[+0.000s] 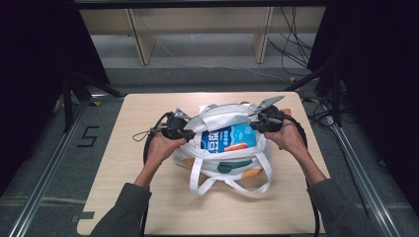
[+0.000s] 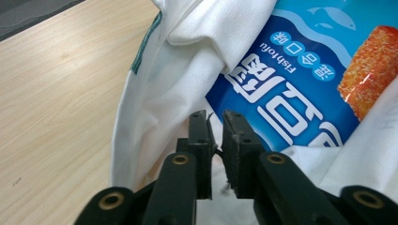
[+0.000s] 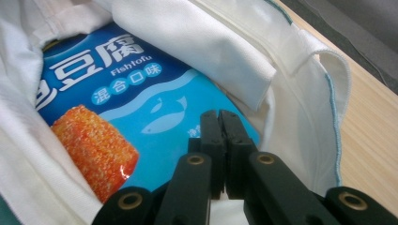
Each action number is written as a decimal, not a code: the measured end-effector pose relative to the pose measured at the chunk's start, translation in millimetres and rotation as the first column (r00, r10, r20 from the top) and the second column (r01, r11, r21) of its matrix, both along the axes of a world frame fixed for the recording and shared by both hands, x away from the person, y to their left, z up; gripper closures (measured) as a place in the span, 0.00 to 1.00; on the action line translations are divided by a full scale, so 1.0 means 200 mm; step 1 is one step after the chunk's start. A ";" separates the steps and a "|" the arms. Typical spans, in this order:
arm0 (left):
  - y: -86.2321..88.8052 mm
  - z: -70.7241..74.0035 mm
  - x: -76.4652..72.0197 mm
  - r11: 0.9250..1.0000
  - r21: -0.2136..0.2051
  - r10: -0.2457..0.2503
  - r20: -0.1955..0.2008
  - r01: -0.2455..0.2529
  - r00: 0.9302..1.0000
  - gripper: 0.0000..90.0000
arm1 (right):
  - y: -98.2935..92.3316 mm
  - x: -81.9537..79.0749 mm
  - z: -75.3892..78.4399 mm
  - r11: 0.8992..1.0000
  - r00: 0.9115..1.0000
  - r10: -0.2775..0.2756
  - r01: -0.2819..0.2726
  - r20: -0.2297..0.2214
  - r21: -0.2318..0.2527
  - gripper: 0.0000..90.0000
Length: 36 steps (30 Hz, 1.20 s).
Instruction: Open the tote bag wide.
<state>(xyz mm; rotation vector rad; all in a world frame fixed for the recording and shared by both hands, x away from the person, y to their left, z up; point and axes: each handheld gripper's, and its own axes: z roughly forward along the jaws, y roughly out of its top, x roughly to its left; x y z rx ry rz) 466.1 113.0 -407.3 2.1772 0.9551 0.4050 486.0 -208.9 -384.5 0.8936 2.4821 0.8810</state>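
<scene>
A white tote bag (image 1: 225, 148) lay near the middle of the table (image 1: 123, 163), its mouth turned upward and its long straps (image 1: 232, 185) trailing off its near side toward the person. Inside the bag's mouth sat a blue snack packet (image 1: 230, 138), face up, printed with white characters, the words "Fish tofu" and a picture of an orange fried piece.

The left gripper (image 1: 190, 133) was at the bag's left edge, held in the person's left hand (image 1: 160, 148). In the left gripper view its jaws stood a narrow gap apart just above the bag's white cloth (image 2: 164, 93), beside the packet (image 2: 300, 79); a dark thread-like strand crossed the gap, but no cloth appeared pinched between them.

The right gripper (image 1: 254, 126) was at the bag's right edge, held in the right hand (image 1: 286, 133). In the right gripper view its jaws were pressed together over the packet (image 3: 155, 103), with the bag's folded rim (image 3: 225, 51) just beyond. Whether a fold of cloth was caught low between them could not be made out; nothing showed at the tips.
</scene>
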 end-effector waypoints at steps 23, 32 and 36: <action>0.11 0.02 -0.14 0.994 -0.105 -0.032 0.025 0.035 0.999 0.71 | -0.05 -0.09 0.05 1.000 0.999 0.014 -0.014 0.032 0.012 0.92; 0.12 0.04 -0.19 0.991 -0.132 -0.033 0.037 0.037 0.999 0.65 | -0.08 -0.14 0.05 0.999 0.999 0.031 -0.031 0.024 0.010 0.88; 0.12 0.04 -0.20 0.990 -0.137 -0.040 0.033 0.044 0.999 0.62 | -0.07 -0.14 0.04 0.999 0.999 0.021 -0.021 0.037 0.024 0.85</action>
